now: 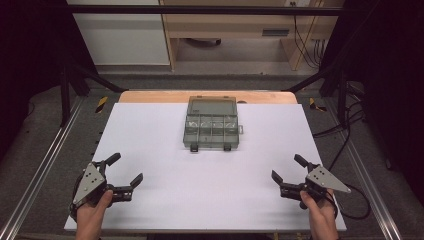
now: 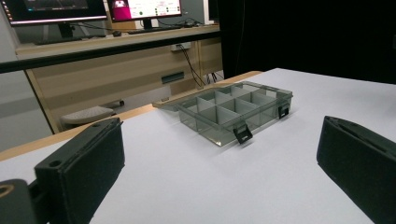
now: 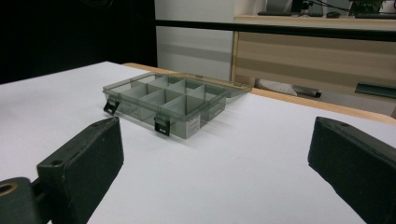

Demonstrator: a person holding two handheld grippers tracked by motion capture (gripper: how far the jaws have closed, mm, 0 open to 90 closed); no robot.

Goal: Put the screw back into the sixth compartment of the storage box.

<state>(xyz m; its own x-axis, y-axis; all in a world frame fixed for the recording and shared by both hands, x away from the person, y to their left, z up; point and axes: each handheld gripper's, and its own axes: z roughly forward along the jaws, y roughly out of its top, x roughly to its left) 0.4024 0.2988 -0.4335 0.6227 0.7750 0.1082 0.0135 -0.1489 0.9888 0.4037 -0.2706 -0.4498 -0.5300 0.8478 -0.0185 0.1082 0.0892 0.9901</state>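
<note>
On the white surface (image 1: 165, 150) our box (image 1: 212, 123) lies at twelve o'clock, equally far from left tongs (image 1: 125, 170) and right tongs (image 1: 286, 167), both open and empty.

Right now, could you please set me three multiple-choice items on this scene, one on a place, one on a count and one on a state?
1. Where does the compartment box sit on the white board?
A. Toward the far edge, near the middle
B. At the near left corner
C. Between the jaws of the left gripper

2. How many black latches show on the box's front wall?
A. One
B. Two
C. Four

3. How do the left gripper and the right gripper stand?
A. Both shut on the box
B. One open, one shut
C. Both open, holding nothing

Answers: 1 A, the high view shows it far and central; 2 B, both gripper views show two; 3 C, the jaws stand wide apart over bare board.
</note>
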